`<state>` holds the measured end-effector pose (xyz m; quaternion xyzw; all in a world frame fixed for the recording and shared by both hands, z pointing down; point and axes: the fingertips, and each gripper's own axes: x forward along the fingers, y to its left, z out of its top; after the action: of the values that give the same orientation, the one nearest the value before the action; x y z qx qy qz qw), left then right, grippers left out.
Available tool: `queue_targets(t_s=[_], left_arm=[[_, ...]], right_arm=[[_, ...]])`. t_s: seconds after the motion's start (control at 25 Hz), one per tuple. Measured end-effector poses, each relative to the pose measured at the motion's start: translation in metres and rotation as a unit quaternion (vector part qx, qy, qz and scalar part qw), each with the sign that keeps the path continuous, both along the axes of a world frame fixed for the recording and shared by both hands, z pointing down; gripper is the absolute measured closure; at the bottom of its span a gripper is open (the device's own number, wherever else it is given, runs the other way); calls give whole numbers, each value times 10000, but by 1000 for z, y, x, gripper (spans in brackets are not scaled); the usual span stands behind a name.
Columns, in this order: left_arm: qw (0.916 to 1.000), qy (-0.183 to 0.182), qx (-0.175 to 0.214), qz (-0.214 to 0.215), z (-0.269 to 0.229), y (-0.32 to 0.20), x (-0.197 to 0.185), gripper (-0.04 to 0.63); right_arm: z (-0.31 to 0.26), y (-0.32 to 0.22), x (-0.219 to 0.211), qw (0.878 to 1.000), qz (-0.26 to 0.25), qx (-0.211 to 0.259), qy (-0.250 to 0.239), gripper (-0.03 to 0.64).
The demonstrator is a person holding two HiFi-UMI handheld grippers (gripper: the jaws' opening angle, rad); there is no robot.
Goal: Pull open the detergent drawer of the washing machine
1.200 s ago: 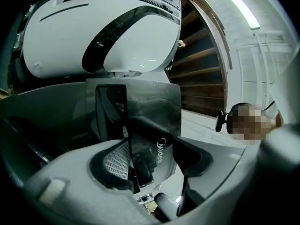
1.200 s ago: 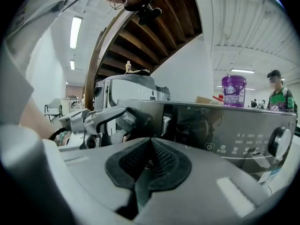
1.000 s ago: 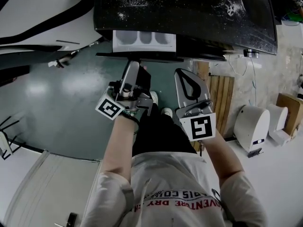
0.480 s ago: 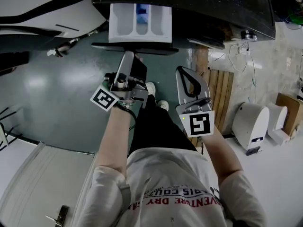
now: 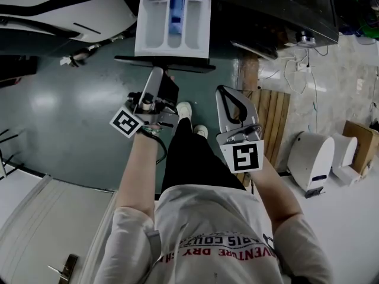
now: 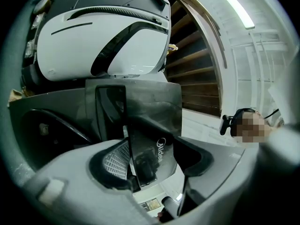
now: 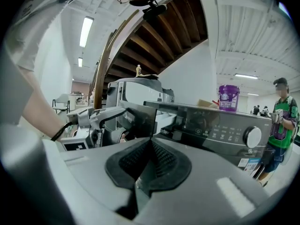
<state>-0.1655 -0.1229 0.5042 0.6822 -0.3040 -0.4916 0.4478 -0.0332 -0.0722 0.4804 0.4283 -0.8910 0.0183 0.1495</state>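
Observation:
The washing machine (image 5: 266,7) is dark, and its top fills the upper edge of the head view. Its white detergent drawer (image 5: 172,19) stands pulled out, showing three compartments, one with blue inside. The drawer's dark front panel (image 5: 164,64) carries a brand print (image 6: 159,151). My left gripper (image 5: 163,71) is shut on that panel (image 6: 145,144), which sits between its pads (image 6: 115,161). My right gripper (image 5: 230,93) hangs to the right of the drawer, shut and holding nothing (image 7: 151,149). The right gripper view shows the control panel (image 7: 215,125) and its knob (image 7: 252,137).
A white rounded appliance (image 5: 59,10) stands left of the machine. Wooden slats (image 5: 271,123) lean at its right, with a white device (image 5: 311,158) and a box (image 5: 361,138) on the floor beyond. A purple tub (image 7: 228,97) sits on the machine. A person in green (image 7: 280,123) stands far right.
The drawer has slid much farther out of the machine, with my left gripper still on its front panel. Both grippers and the person have drawn back from the machine.

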Motion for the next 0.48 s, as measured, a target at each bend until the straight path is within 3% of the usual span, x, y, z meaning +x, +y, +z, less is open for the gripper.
queue_targets(t_s=[0.16,0.36,0.48], left_arm=[[9999,-111,-117,-34,-1,2,3,301],[9959,-622,-616,-219,16,10,4,316],[9946,-628,-773,-302,15,16,5,316]], right_arm=[[-5,6,5,10000,17,-54,42,615],[-10,10,7,10000,45,-88,3,615],[-12,11,10,9998,130,-162,-30,615]])
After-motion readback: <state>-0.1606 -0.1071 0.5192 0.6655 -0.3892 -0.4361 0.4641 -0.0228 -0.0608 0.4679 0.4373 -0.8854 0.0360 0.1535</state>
